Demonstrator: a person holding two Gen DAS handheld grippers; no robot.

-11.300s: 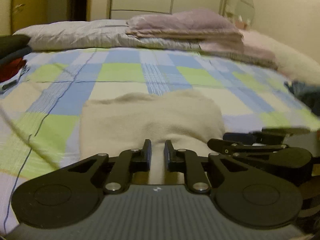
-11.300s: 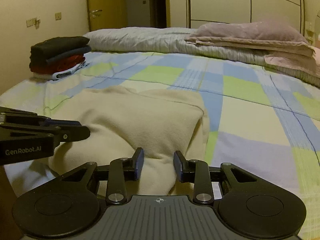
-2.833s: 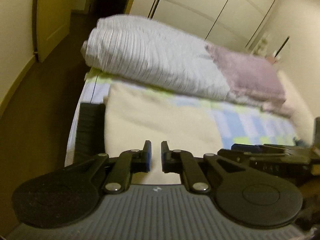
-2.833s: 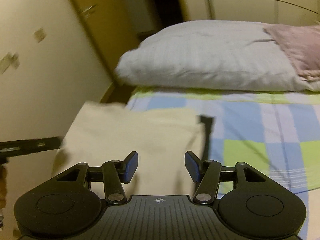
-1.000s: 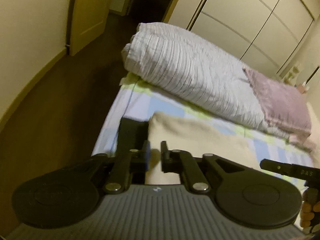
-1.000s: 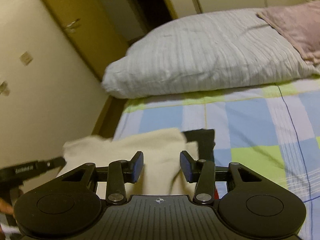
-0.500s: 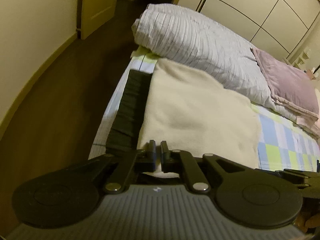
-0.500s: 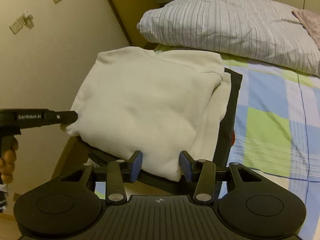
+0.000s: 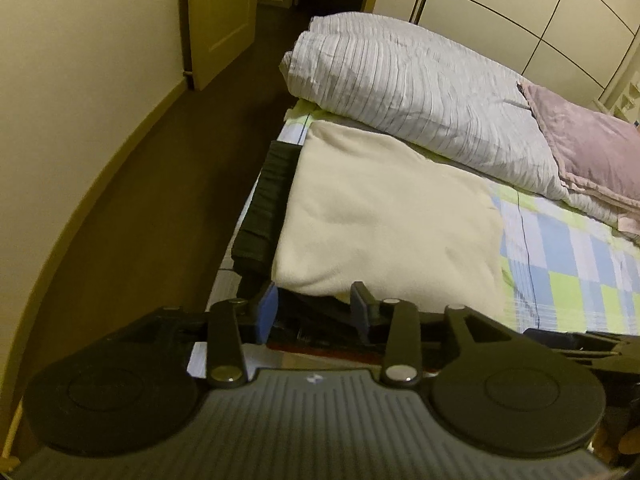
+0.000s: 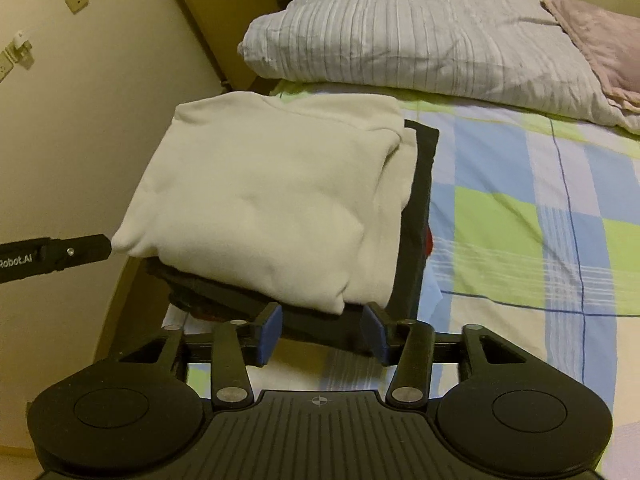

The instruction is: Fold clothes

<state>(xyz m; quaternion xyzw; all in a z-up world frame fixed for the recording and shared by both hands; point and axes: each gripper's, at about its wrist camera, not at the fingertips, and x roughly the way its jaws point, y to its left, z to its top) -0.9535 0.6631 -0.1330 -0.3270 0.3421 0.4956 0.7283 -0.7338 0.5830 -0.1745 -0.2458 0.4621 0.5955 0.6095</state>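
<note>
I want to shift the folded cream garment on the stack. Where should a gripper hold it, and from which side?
Probably grip the cream garment at its thick, rounded near fold, coming from the near side, where the right gripper faces it with jaws opening and empty. That edge overhangs the dark clothes beneath.

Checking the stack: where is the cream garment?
The cream garment lies atop the dark clothes at the bed's left edge, before the striped duvet.

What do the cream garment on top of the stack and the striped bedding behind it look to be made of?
Cream garment: soft, matte knit, maybe fleece or sweatshirt cotton; it folds thick, with rounded edges and no sheen. Striped bedding: thin woven fabric, probably cotton, over padding; fine stripes and small crinkles show, and it bulges softly. Exact fibres cannot be told.
</note>
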